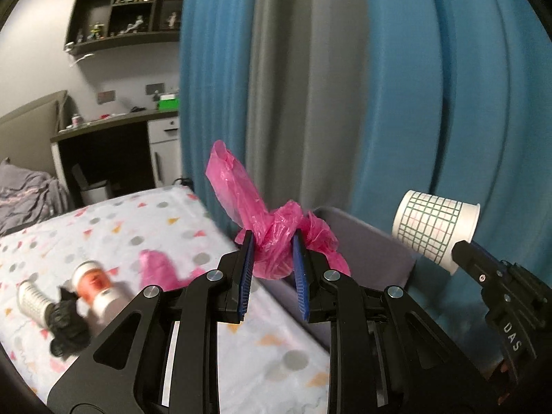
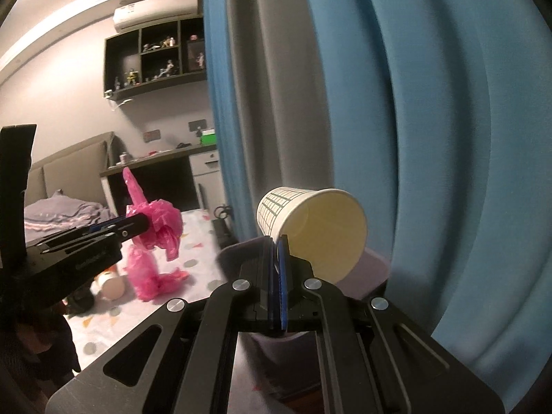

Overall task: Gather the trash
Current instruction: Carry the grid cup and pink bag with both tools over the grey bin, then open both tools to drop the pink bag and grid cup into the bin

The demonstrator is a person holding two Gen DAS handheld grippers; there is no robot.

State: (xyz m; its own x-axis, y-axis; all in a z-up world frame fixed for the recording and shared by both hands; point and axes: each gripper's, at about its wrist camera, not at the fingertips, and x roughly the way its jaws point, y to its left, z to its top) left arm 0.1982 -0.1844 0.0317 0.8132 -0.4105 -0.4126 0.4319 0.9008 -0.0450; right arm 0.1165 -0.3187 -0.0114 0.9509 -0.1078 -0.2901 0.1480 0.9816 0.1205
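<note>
- Left wrist view: the left gripper (image 1: pixel 274 241) has its two blue pads pressed on a crumpled pink plastic bag (image 1: pixel 272 238). The bag is held in the air, above the edge of the bed, and one long end of it stands up to the left.
- In the same view, the bed sheet (image 1: pixel 179 227) with coloured dots and triangles lies at lower left. On it I see a second pink bag (image 1: pixel 157 267), an orange-and-white can (image 1: pixel 95 288) lying on its side, a black crumpled thing (image 1: pixel 67 327) and a white cup (image 1: pixel 31 298) with a fine pattern, blurred.
- At the right, the right gripper (image 1: pixel 462 248) holds a white paper cup (image 1: pixel 433 229) with a green grid print; the cup is tilted, its rim toward the right.
- Behind all hangs a blue and grey curtain (image 1: pixel 414 86). A grey bin (image 1: pixel 372 252) stands beside the bed, below the held bag.
- Right wrist view: the right gripper (image 2: pixel 277 241) is closed together on the wall of the paper cup (image 2: pixel 312 227), pinching its rim. The open mouth faces the camera and the inside looks empty.
- At the left, the left gripper (image 2: pixel 145 222) clamps the pink plastic bag (image 2: pixel 162 226) above the bed sheet (image 2: pixel 196 252). Under it the second pink bag (image 2: pixel 148 276) rests on the sheet, near the can (image 2: pixel 112 284).
- The curtain (image 2: pixel 431 103) fills the right side.
</note>
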